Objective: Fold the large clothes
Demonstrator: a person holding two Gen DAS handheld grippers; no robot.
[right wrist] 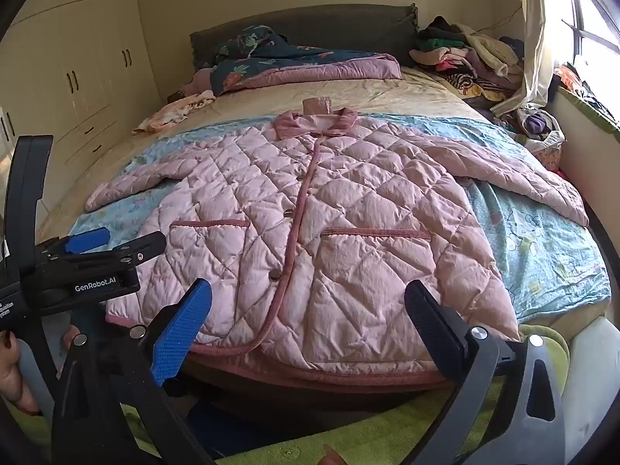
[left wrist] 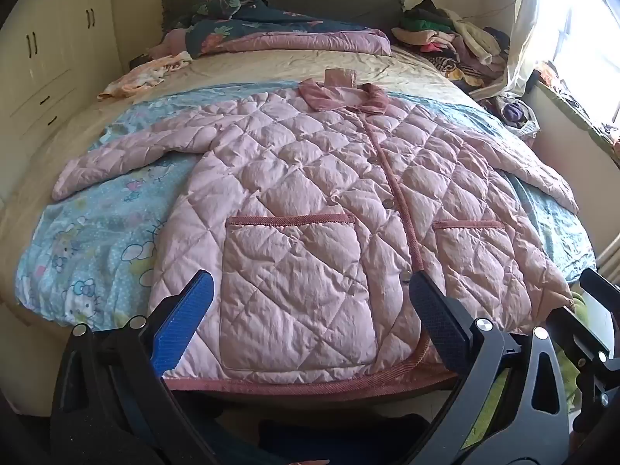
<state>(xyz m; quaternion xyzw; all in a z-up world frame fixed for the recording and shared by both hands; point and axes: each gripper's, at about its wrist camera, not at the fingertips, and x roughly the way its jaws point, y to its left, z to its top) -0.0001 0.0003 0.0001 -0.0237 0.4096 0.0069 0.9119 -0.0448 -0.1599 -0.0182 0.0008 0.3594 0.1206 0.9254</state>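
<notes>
Pink quilted jacket [left wrist: 310, 209] lies flat and face up on the bed [left wrist: 240, 66], buttoned, collar toward the headboard [right wrist: 302, 27], hem at the bed's near edge, both sleeves spread outward to either side. Darker pink piping runs down the front placket, along the two patch pockets and around the hem. Under the jacket, a light blue sheet [left wrist: 97, 232] printed with cartoon cat figures; no lettering on it can be made out. Beyond the jacket's collar, a small pink folded piece [right wrist: 317, 106] on the beige bedspread, then a dark floral quilt [right wrist: 271, 62] bunched against the headboard. To the jacket's far right, a heap of mixed clothes [right wrist: 465, 58] by the curtain and window. To the jacket's far left, a pale crumpled garment [left wrist: 147, 75], and past the bed a cream wardrobe [right wrist: 77, 62] with dark handles. Left gripper [left wrist: 310, 306] hovers over the jacket's hem and left pocket, its blue pad and black pad spread wide apart, nothing between them but the cloth below, no contact seen. Right gripper [right wrist: 308, 310] hangs over the hem near the placket, fingers likewise wide apart, gripping nothing. In the right wrist view the left gripper appears from the side at the jacket's left, its body marked "GenRobot.AI" in white; smaller white print below it is cut off and unreadable. A person's hand [right wrist: 11, 372] holds that tool's handle. Green mat [right wrist: 348, 438] on the floor below the jacket's hem.
</notes>
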